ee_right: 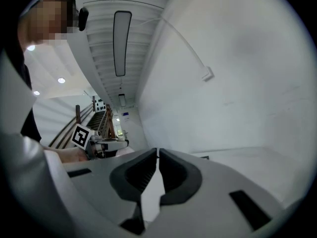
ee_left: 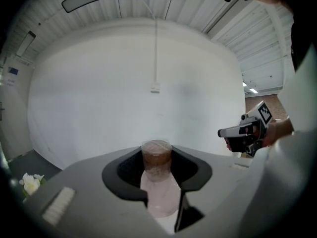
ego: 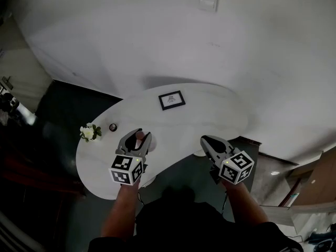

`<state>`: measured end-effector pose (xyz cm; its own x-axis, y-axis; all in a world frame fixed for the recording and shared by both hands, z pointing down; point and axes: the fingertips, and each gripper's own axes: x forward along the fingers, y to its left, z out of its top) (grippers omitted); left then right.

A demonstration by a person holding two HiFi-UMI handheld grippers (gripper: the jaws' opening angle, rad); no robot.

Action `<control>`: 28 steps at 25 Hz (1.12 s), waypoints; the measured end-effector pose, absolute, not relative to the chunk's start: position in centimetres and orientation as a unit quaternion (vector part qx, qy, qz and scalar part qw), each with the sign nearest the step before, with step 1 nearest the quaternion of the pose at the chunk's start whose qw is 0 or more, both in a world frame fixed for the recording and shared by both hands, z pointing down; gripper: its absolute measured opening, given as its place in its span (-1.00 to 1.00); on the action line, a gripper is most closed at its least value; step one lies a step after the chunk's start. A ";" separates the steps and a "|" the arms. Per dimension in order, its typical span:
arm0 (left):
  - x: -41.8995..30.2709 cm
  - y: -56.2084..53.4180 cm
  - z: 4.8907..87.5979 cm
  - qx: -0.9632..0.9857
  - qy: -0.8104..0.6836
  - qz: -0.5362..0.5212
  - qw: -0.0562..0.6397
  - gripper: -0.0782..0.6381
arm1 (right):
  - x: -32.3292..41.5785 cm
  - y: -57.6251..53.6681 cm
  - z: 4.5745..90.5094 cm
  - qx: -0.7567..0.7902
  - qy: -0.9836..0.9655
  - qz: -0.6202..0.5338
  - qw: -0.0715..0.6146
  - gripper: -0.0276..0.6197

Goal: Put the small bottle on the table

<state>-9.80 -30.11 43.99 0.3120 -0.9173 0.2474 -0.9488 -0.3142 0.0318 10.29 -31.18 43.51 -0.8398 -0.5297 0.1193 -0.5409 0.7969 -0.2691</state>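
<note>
Holding the small bottle [ee_left: 157, 175] in our left gripper [ego: 138, 136], we see both jaws pressed against its pale body from either side, so this gripper is clamped on it. The bottle stands upright between the jaws: its long axis runs vertically, with the brownish top end pointing up and the wider body below. From the head view that brown top shows as a small round spot between the jaw tips, above the near part of the white oval tabletop [ego: 210, 114]. We cannot tell from any view whether the bottle's base touches the surface. Our right gripper [ego: 206, 140] is at the tabletop's near edge, well apart from the left one, and its jaws are drawn together with only a thin slit between them and nothing in it. Farther back on the tabletop a small framed picture [ego: 171, 100] lies near the middle. At the left end sits a bunch of white flowers [ego: 89, 132], with a small dark round object [ego: 113, 127] just beside it, between the flowers and the left gripper. Behind the tabletop rises a plain white wall carrying a small white plate [ego: 208, 2].
</note>
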 end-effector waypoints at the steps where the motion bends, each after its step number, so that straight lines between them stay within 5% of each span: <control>1: -9.8 -30.4 44.0 0.806 -0.578 0.091 0.085 -0.37 | 10.1 -31.6 43.3 0.282 -0.948 0.144 0.019 -0.88; 28: -20.9 -34.3 50.9 0.775 -0.608 0.113 0.133 -0.37 | -5.2 -38.3 46.2 0.198 -0.966 0.151 0.064 -0.88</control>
<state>-20.90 -34.26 50.94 0.2354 -0.9118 0.3365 -0.9718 -0.2256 0.0684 -5.17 -38.34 46.16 -0.9130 -0.3639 0.1845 -0.4028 0.8758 -0.2661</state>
